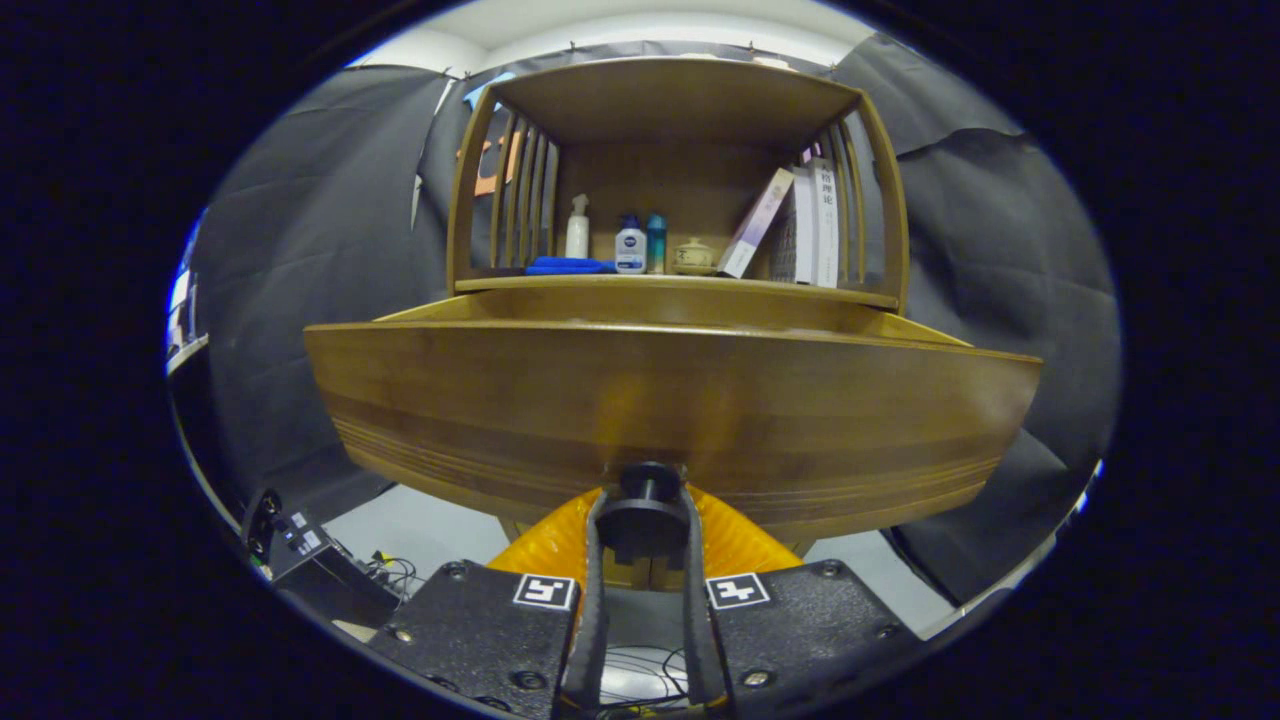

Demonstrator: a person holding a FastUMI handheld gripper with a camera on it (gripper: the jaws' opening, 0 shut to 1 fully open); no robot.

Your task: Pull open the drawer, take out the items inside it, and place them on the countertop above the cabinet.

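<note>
Drawer (670, 400) is pulled partway out of the cabinet, its wide wooden front close to the camera, top edge just under the countertop (680, 284) lip; the inside shows as a thin strip behind the front edge, so can't tell what's in it from this low angle. Dark round knob (648, 500) sits at bottom-centre of the drawer front, and the gripper (645, 535) is clenched on it, both fingers pressing its sides w/ the knob between the tips. That grip makes sense: knob is the only handle, and pinching it from both sides lets a straight pull slide the drawer w/o slipping. Judging by the gap, the open step is near done, items not yet taken out. Above, on the countertop under the shelf roof: blue cloth (568, 265) near the front-left edge, white spray bottle (577, 228) behind it, a white-and-blue bottle (630, 246) and teal bottle (656, 243) mid, small lidded pot (693, 255) next to them, books (800, 225) leaning at the right side. Front-centre edge of the countertop looks free, prob the spot for the items. Something orange and ribbed (740, 540) lies below the drawer, beyond the fingers; cables and a dark box (320, 570) on the floor at left.
</note>
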